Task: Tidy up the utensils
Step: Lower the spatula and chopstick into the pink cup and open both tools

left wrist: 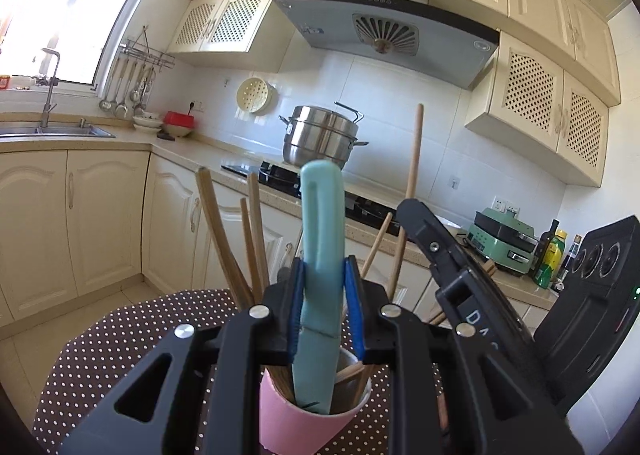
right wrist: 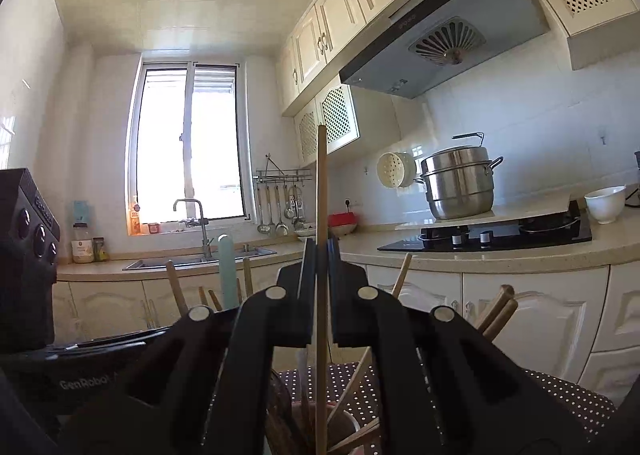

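Left tool (left wrist: 322,287) grips teal knife (left wrist: 320,223) (pink cup (left wrist: 280,411) below) | right tool (right wrist: 320,255) pinches chopstick (right wrist: 321,183)

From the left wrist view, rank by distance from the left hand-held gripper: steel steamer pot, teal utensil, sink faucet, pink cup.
1. Teal utensil, clamped in the left hand-held gripper.
2. Pink cup, just below.
3. Steel steamer pot, on the stove ahead.
4. Sink faucet, far left by the window.

Upright teal utensil (left wrist: 320,255) standing in pink cup (left wrist: 296,423), wooden chopsticks (left wrist: 256,231) fanned around it, thin wooden stick (right wrist: 321,255) vertical.
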